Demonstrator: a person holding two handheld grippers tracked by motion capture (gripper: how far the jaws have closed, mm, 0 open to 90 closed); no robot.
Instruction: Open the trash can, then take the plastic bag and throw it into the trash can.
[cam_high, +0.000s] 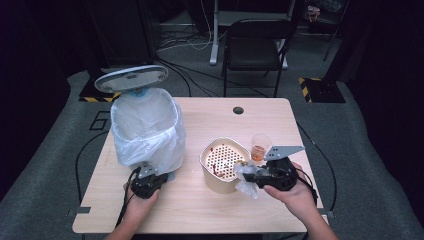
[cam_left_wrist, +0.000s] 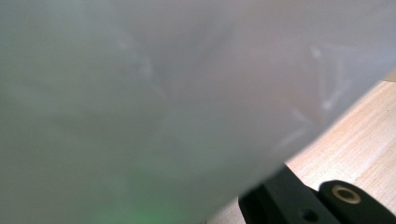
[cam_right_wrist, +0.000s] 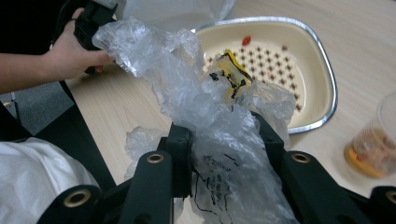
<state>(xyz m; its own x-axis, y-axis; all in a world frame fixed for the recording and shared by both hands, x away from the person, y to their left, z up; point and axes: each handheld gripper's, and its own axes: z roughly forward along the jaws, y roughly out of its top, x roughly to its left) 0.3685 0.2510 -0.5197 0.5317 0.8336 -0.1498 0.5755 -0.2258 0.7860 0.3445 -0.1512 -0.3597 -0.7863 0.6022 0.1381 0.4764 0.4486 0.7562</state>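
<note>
Near table's (cam_high: 200, 210) left front edge: left gripper (cam_high: 146, 179) clamped tight at base of lined bin (cam_high: 147, 125), pinching bag liner (cam_left_wrist: 154, 102), bracing it. Toward right front corner: right gripper (cam_high: 252, 176) part closed on crumpled plastic wrapper (cam_right_wrist: 210, 116), held above cream strainer bowl's (cam_high: 223, 162) front rim. Bin mouth up and left of wrapper, beyond bowl; right hand (cam_high: 295, 192) carrying. Small cup (cam_high: 260, 147) behind gripper.

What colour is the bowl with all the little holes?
Cream, with a shiny metal rim: the bowl shows best in the right gripper view.
</note>
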